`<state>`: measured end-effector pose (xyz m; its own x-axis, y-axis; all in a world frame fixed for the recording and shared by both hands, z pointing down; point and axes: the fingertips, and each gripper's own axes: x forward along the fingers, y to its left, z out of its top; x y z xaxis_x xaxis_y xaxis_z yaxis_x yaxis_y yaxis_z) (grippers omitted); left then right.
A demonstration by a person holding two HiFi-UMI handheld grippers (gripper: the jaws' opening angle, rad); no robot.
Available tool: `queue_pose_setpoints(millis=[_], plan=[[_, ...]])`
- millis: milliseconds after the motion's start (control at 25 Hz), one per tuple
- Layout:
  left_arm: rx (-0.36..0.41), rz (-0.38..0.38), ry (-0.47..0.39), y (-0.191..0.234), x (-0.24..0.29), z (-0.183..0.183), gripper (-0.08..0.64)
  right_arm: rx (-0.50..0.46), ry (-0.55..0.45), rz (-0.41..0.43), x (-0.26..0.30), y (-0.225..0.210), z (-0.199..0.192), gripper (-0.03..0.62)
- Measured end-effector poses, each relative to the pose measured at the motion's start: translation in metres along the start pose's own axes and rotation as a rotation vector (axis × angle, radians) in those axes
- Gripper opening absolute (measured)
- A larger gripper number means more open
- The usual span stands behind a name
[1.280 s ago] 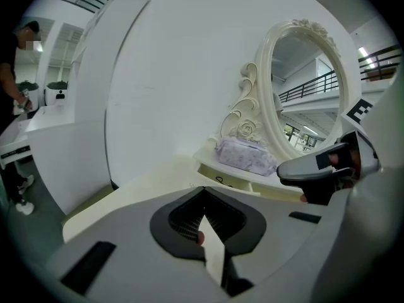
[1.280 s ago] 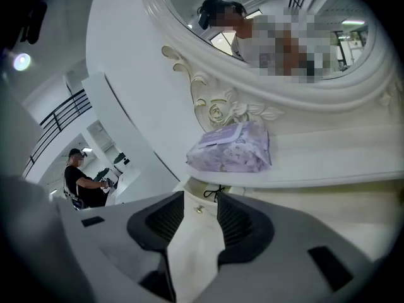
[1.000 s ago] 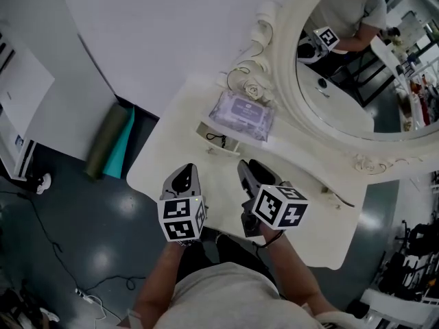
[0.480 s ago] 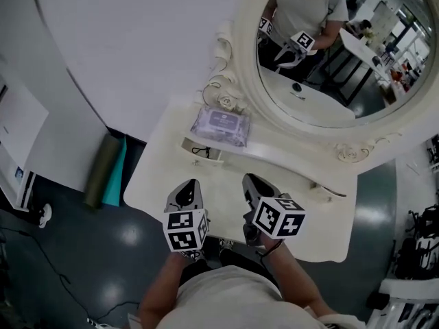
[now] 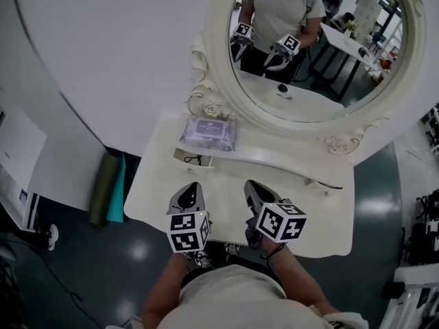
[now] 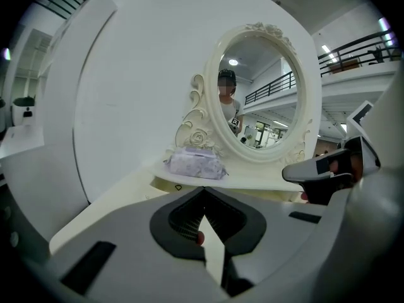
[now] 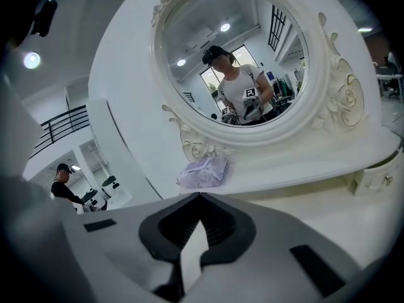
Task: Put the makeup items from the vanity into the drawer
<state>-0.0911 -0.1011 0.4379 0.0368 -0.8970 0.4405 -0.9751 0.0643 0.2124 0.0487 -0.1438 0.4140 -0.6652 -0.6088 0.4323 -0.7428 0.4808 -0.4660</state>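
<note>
Left gripper [image 6: 202,191]: jaws brought together at the tips, with nothing clamped between them. It is held over the near edge of the vanity top [image 5: 158,190] and touches nothing, which reads as a carrying posture rather than a working one.

Small drawer [image 5: 192,158]: stands pulled open directly ahead of the left gripper, under the raised shelf. Something dark lies inside, but it cannot be identified. Judged left open to receive further items.

Lilac packet [image 5: 208,131]: lies flat on the shelf at the foot of the mirror [image 5: 309,46], beyond the open drawer. It is ahead of the left gripper and ahead-left of the right one, and well apart from both. It is the only loose item seen on the vanity and is not yet stowed.

Right gripper [image 7: 199,196]: jaws have just been closing and now meet, with nothing between them. It is held level with its partner, just beside it, clear of the top.

Assessment: both grippers are empty and stand back from the work. The packet appears to be the remaining item, and the left gripper has the shorter line to both it and the drawer.
</note>
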Motion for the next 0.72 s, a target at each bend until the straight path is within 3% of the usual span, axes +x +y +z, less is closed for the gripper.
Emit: queue_pose_setpoints(millis=[720], plan=[[0.017, -0.034, 0.006, -0.019, 0.010, 0.001, 0.005, 0.027, 0.001, -0.046, -0.009, -0.023, 0.004, 0.018]])
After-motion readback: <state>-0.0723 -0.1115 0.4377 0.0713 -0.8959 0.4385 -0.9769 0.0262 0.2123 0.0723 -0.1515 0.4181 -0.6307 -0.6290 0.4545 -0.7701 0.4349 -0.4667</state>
